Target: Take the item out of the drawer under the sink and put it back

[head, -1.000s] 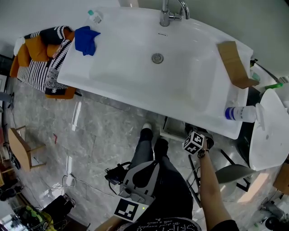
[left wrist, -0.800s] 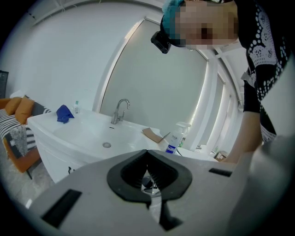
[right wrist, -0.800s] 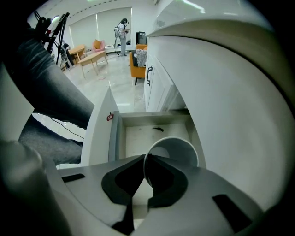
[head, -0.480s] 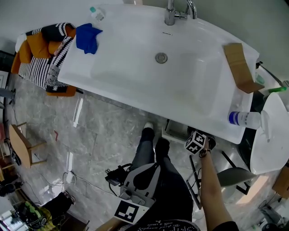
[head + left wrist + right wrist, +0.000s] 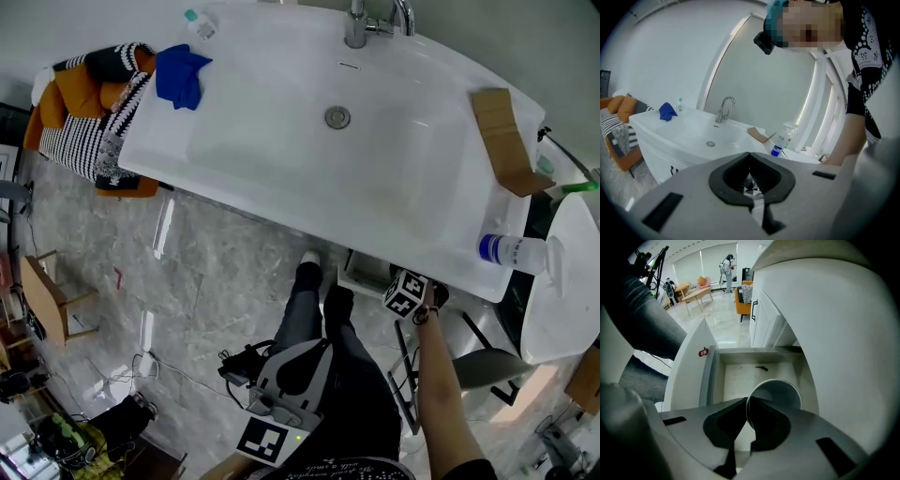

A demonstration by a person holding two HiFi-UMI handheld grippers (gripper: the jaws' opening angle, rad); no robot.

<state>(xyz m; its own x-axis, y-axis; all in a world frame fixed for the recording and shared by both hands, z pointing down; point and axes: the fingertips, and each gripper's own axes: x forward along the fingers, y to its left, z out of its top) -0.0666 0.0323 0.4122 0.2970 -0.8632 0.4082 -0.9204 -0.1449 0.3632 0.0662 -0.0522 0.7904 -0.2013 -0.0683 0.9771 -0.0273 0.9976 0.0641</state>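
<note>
Blue cloth [image 5: 181,77] is laid far left, small bottle [image 5: 198,22] just beside it. Faucet [image 5: 375,21] is seen far centre. Cardboard [image 5: 503,141] and spray bottle [image 5: 511,250] are laid right. Orange chair [image 5: 80,105] is placed left.

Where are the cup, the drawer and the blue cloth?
cup [image 5: 780,397], right gripper view, inner wall.
drawer [image 5: 740,378], right gripper view, bare floor.
blue cloth [image 5: 178,77], head view, middle.

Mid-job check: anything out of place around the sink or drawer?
Minor only: a bent cardboard strip lies on the sink rim near the spray bottle. A small dark scrap lies in the open drawer, below the white cup in the right gripper. Nothing looks spilled.
</note>
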